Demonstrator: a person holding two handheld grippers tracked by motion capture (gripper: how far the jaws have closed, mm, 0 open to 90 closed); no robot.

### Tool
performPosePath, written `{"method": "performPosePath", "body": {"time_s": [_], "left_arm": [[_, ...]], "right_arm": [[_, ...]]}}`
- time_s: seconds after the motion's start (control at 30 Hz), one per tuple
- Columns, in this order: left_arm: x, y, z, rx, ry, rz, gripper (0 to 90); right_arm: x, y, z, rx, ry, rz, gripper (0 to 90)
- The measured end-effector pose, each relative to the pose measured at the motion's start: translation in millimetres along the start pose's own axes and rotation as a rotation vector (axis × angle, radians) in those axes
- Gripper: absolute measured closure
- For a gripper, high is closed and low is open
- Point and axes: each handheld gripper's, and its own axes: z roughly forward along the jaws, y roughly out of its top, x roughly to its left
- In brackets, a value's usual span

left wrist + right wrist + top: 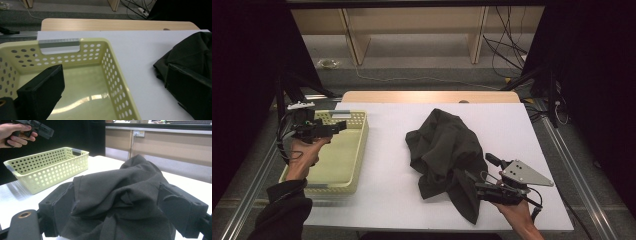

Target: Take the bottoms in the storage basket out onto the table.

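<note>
A crumpled dark cloth (444, 147) lies on the middle of the white tabletop (387, 190). My right gripper (482, 174) is at the cloth's near right corner, open. In the right gripper view its two jaws stand wide on either side of a raised fold of the cloth (120, 195). A pale yellow perforated basket (361, 145) sits empty at the left. My left gripper (337, 128) hovers open over the basket's far end, nothing between its jaws. The left gripper view looks down into the basket (110, 65), with the cloth (192, 55) off to the right.
A wooden strip (427, 96) borders the table's far edge. Beyond it are wooden shelf legs (354, 40) and loose cables (507, 50) on the floor. Metal rails (572, 165) run along both table sides. Bare white surface lies between basket and cloth.
</note>
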Motion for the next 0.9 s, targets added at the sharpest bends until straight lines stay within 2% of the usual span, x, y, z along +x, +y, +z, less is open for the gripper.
{"method": "performPosePath", "body": {"time_s": [0.3, 0.33, 0.37, 0.4, 0.43, 0.47, 0.57, 0.63, 0.67, 0.7, 0.73, 0.83, 0.9], "left_arm": [[16.5, -3.2, -1.8, 0.023, 0.048, -0.026, 2.2], [22.1, -4.5, -1.7, 0.037, 0.062, -0.033, 2.3], [22.1, -4.5, -1.7, 0.037, 0.062, -0.033, 2.3], [28.3, -6.0, -1.1, 0.061, 0.075, -0.042, 2.3], [28.3, -6.0, -1.1, 0.061, 0.075, -0.042, 2.4], [32.9, -8.0, -0.9, 0.076, 0.095, -0.047, 2.4], [39.0, -11.6, -1.0, 0.085, 0.120, -0.055, 2.6], [44.6, -14.3, -0.8, 0.109, 0.139, -0.061, 2.6], [49.6, -16.2, -0.6, 0.137, 0.160, -0.068, 2.6], [49.6, -16.2, -0.6, 0.137, 0.160, -0.068, 2.6], [54.0, -17.4, -1.5, 0.166, 0.174, -0.074, 2.6], [57.1, -19.0, -1.3, 0.187, 0.184, -0.089, 2.6], [62.2, -21.2, -0.8, 0.217, 0.215, -0.090, 2.6]], "right_arm": [[-0.1, 0.0, -0.6, 0.000, -0.002, -0.002, 15.9], [-0.3, -0.3, -0.8, -0.002, -0.001, 0.001, 16.0], [-0.4, -0.3, -0.9, -0.002, -0.001, 0.000, 15.9], [-0.6, -0.5, -1.0, -0.003, 0.000, -0.001, 15.9], [-0.6, -0.5, -1.0, -0.003, 0.000, -0.001, 15.9], [-0.8, -0.5, -1.2, -0.001, -0.001, 0.000, 15.9], [-1.1, -0.5, -1.1, -0.002, 0.000, 0.001, 15.9], [-0.7, -0.3, -0.9, -0.003, 0.003, -0.002, 15.9], [-0.6, -0.3, -0.3, -0.006, 0.006, -0.004, 15.9], [-0.6, -0.3, -0.3, -0.006, 0.006, -0.004, 15.9], [-0.6, -0.2, 0.4, -0.002, 0.008, -0.004, 15.9], [-0.6, 0.0, 0.7, -0.002, 0.008, -0.004, 15.9], [-0.6, -0.1, 1.3, 0.001, 0.011, 0.000, 15.9]]}}
